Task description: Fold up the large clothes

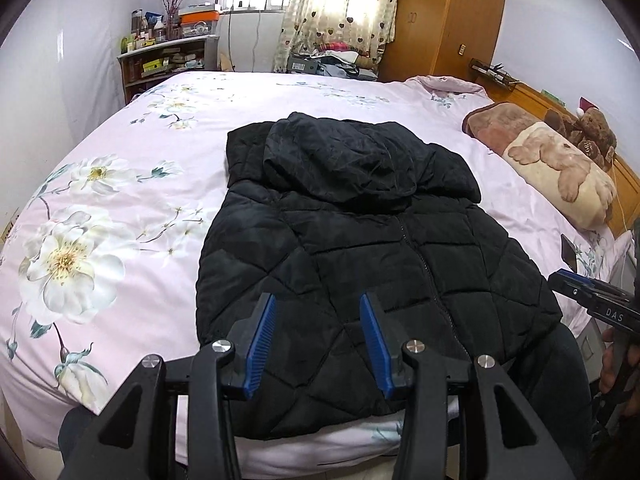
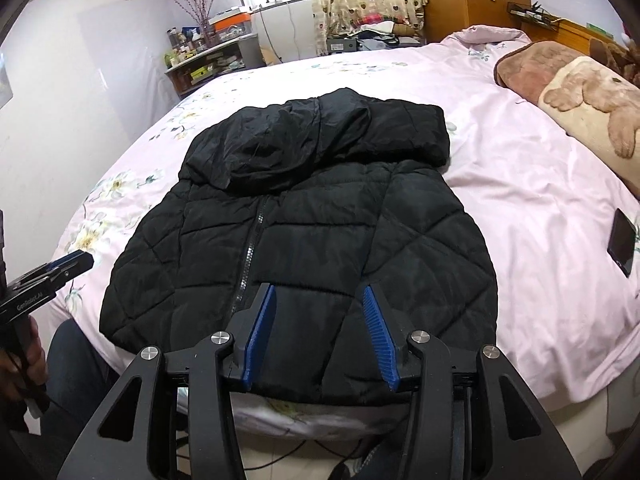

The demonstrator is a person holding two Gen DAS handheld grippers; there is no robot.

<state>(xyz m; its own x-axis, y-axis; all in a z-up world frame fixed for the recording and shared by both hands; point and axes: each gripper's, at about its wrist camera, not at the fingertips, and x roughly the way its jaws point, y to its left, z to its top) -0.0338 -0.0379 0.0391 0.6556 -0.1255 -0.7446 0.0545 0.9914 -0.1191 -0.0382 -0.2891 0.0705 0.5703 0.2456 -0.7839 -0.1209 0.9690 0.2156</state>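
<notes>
Jacket [image 1: 360, 240], black, quilted and hooded, lies flat on the bed [image 1: 132, 184], zipped front up, directly ahead of both grippers, its hem nearest them and its hood farthest away. The left gripper [image 1: 318, 344] hovers above the hem, its 2 blue pads spread wide and holding nothing. The right gripper [image 2: 320, 336] hovers over the hem as well, equally wide and empty. Beyond the right gripper, to its right, a dark phone [image 2: 621, 242] rests on the bedsheet, near a bear-print pillow [image 2: 580, 100].
</notes>
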